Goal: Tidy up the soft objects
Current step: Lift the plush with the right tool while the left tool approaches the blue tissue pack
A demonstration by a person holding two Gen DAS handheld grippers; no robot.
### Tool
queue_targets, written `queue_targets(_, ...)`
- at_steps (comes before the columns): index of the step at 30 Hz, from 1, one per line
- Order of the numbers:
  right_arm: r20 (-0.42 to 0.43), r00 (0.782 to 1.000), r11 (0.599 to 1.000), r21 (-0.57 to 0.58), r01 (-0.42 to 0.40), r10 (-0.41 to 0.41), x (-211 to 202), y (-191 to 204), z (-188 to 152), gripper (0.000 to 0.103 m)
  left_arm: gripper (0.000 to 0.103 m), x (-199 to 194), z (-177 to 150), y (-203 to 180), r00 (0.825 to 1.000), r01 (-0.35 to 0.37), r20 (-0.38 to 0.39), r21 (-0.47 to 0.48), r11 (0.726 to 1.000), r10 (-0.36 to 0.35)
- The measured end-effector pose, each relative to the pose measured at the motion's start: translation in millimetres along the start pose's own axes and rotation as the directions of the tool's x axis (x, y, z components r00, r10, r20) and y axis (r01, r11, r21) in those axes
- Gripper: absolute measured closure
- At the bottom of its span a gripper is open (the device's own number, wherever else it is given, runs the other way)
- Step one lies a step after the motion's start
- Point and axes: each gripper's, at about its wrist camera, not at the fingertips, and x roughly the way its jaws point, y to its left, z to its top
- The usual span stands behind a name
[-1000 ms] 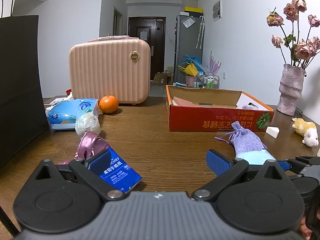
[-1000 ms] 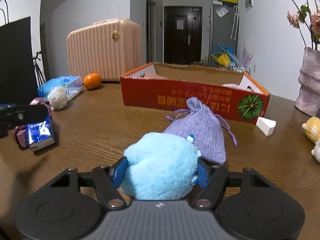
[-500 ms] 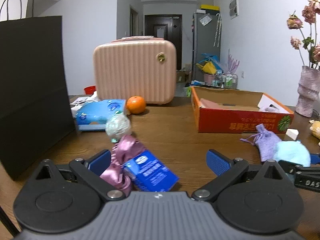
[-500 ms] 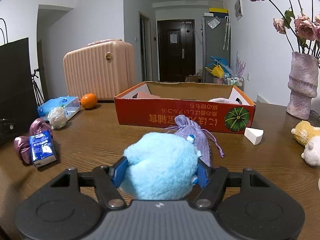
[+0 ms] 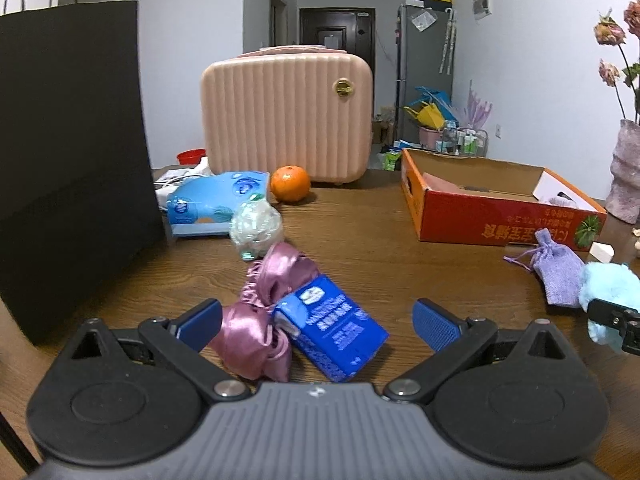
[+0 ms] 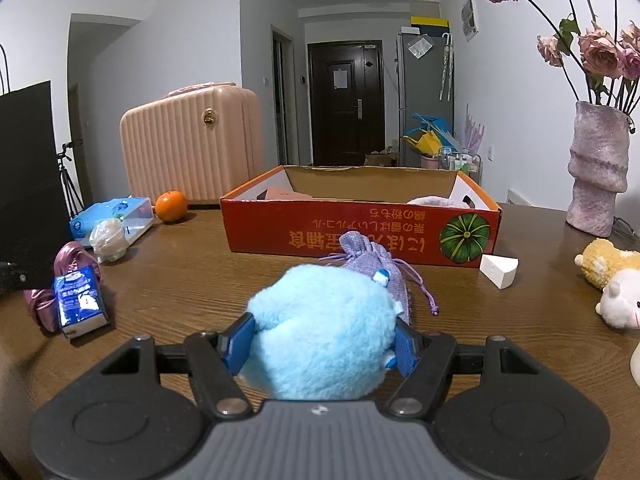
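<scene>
My right gripper (image 6: 322,346) is shut on a fluffy light-blue plush toy (image 6: 320,328), its blue pads pressing both sides. Just beyond the toy lies a lilac drawstring pouch (image 6: 366,258), in front of the red cardboard box (image 6: 360,232). My left gripper (image 5: 318,320) stands open over the table. Between its fingers lie a pink satin scrunchie (image 5: 264,312) and a blue tissue pack (image 5: 332,332), neither touched by the pads. In the left wrist view the plush toy (image 5: 608,292) and the pouch (image 5: 558,272) show at the far right.
A black paper bag (image 5: 72,152) stands at the left. A pink ribbed case (image 5: 286,116), an orange (image 5: 290,184), a blue wipes pack (image 5: 212,200) and a crumpled plastic ball (image 5: 256,228) sit behind. Right side: vase with roses (image 6: 596,168), yellow and white plush toys (image 6: 612,276), white wedge (image 6: 498,270).
My left gripper has swung left across the table; the scrunchie and tissue pack now lie between its open fingers. The right gripper keeps hold of the blue plush, turned slightly.
</scene>
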Motion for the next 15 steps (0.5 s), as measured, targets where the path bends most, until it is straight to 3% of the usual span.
queue_targets(7, 0.001, 1.000, 1.000, 0.009, 0.006, -0.006, 1, -4, 0, 0.035, 0.000, 15, -5, -24, 1.000, 0.007, -0.001, 0.081, 0.997, -0.007)
queue_targets(15, -0.006, 1.000, 1.000, 0.014, 0.005, -0.005, 2, -4, 0, 0.035, 0.000, 45, -8, -32, 0.999, -0.029, -0.037, 0.154, 0.988, 0.035)
